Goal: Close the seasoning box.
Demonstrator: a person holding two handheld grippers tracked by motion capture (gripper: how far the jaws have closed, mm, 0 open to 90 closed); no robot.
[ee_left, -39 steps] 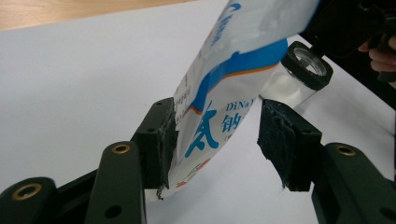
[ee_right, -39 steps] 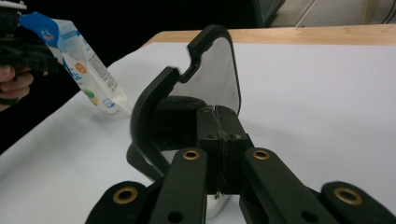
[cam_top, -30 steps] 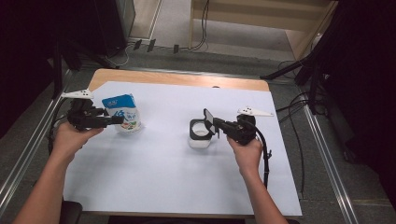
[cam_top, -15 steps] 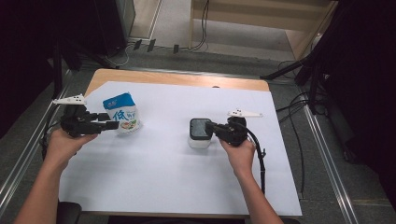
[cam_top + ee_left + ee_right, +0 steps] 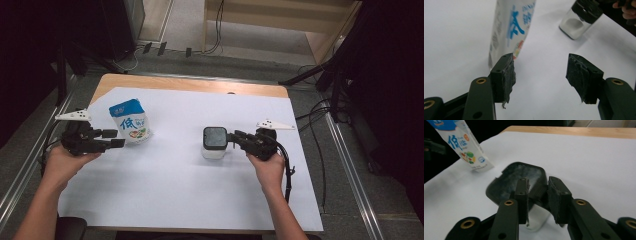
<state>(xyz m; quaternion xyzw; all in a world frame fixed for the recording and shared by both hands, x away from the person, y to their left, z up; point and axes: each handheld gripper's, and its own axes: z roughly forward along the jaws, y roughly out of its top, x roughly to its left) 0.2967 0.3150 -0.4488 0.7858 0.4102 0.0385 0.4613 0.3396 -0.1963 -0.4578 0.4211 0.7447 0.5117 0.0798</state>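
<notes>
A blue-and-white pouch point(image 5: 129, 121) stands upright on the white sheet at the left. My left gripper point(image 5: 114, 138) is just left of it, open, with nothing between its pads point(image 5: 540, 72); the pouch point(image 5: 510, 27) rises beyond its left jaw. A small clear jar point(image 5: 215, 142) with a black square lid sits mid-table and holds white powder point(image 5: 580, 18). My right gripper point(image 5: 234, 137) reaches it from the right. Its jaws have just been opening and straddle the lid's near edge point(image 5: 539, 192) without a visible squeeze. The lid point(image 5: 521, 180) lies over the jar.
A large white sheet point(image 5: 175, 200) covers most of the wooden table point(image 5: 200, 84). Metal rails run along both table sides, and cables lie on the floor beyond the far edge. The person's right hand point(image 5: 627, 10) shows beyond the jar.
The jar's lid stood raised in the right gripper a second ago and now lies flat on the jar. The left gripper has drawn back leftward from the pouch.
</notes>
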